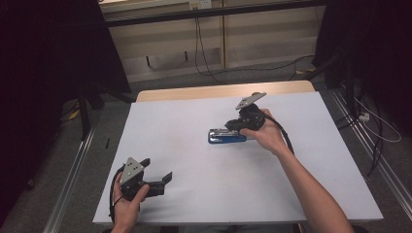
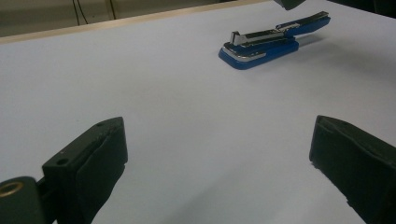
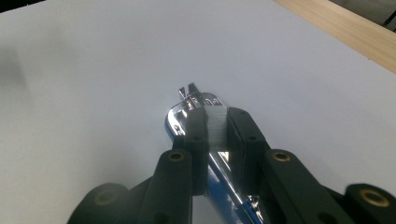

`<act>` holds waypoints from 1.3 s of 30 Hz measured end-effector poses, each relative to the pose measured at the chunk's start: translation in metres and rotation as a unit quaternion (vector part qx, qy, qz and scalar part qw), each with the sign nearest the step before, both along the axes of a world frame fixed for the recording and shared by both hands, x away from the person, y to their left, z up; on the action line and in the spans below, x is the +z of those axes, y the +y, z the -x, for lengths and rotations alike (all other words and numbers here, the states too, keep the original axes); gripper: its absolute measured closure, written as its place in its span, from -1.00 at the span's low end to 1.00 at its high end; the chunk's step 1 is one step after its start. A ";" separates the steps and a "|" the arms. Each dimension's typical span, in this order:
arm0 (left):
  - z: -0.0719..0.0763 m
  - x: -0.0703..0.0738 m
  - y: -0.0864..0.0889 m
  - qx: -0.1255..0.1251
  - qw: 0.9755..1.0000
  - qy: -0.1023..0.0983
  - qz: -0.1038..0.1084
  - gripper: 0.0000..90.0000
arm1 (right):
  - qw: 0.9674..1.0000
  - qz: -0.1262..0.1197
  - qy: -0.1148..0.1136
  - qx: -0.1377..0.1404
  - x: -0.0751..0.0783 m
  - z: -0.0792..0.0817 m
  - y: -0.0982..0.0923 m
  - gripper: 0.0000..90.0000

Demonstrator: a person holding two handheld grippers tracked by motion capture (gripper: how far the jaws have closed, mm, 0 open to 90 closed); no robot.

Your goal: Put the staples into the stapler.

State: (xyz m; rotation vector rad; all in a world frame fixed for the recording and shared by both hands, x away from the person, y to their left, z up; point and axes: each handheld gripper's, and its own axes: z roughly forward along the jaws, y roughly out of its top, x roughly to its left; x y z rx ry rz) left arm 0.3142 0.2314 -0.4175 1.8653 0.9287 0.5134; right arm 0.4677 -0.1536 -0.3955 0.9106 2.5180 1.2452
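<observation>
Right gripper (image 3: 215, 135) jaws clamp stapler (image 3: 205, 116) (rear hidden).

No lettering, label, brand or number can be read anywhere; the shiny chrome top of the blue-and-silver metal stapler (image 3: 198, 109), clamped between the right jaws, perhaps carries faint, illegible marks.

Left hand-held gripper (image 1: 158, 170): held low near the front left corner of the surface, gripped from behind by the left hand (image 1: 127, 201); jaws spread wide, nothing between them, pointing toward the middle. Grey plate on top.

Right hand-held gripper (image 1: 228, 127): held at mid-surface by the right hand (image 1: 266, 133), forearm stretched diagonally from the lower right; jaws drawn narrow, clamped on the stapler (image 3: 205, 126).
</observation>
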 end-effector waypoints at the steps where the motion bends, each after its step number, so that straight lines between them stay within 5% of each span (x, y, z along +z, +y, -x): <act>1: 0.000 0.000 0.000 0.001 1.000 0.001 -0.001 -0.90 | 1.000 0.001 0.000 0.000 0.000 -0.001 0.001 0.76; 39: 0.000 -0.001 0.001 -0.001 1.000 0.007 0.007 -0.90 | 0.999 0.028 -0.009 0.046 0.000 -0.031 0.035 0.76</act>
